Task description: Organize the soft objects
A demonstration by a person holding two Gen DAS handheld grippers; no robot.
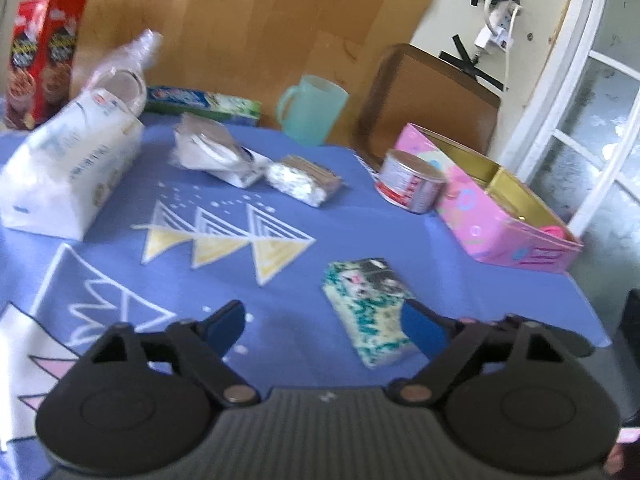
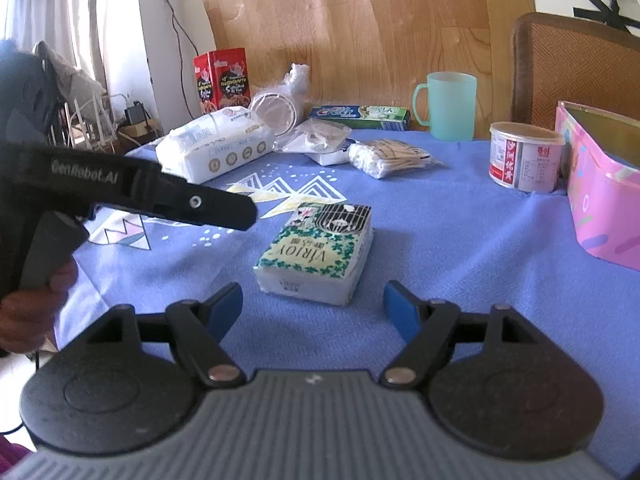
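Left claw (image 1: 324,336) and right claw (image 2: 312,312), both with jaws apart and holding nothing, above a counter (image 1: 280,280) under a blue patterned cloth; the task's thing, a tissue pack (image 2: 316,252) printed green and white, lies flat on the cloth near the front edge, apart from the other goods; in the left wrist view it sits just inside the claw's right-hand blue pad (image 1: 424,334), whether touching cannot be told, while the left-hand pad stands well clear of it. In the right wrist view the pack lies just ahead of the open jaws, not between them.

Orientation: the pack's long axis runs away from the cameras and slightly to one side, its short printed end facing the front edge; the broad printed face is up.

The step in hand appears to be the approach to the pack. To do it well: centre the pack between the pads first, since it now sits off to one side; close across the narrow width, pads on the long sides; squeeze gently, as the wrapper is likely to yield and slip; lift straight before carrying.

A likely destination is the open pink box (image 1: 500,216) at the right, beside a tin (image 1: 412,186); further soft goods, a large wipes pack (image 2: 216,148) and a cotton swab bag (image 2: 384,156), wait at the back near a green mug (image 2: 450,106).
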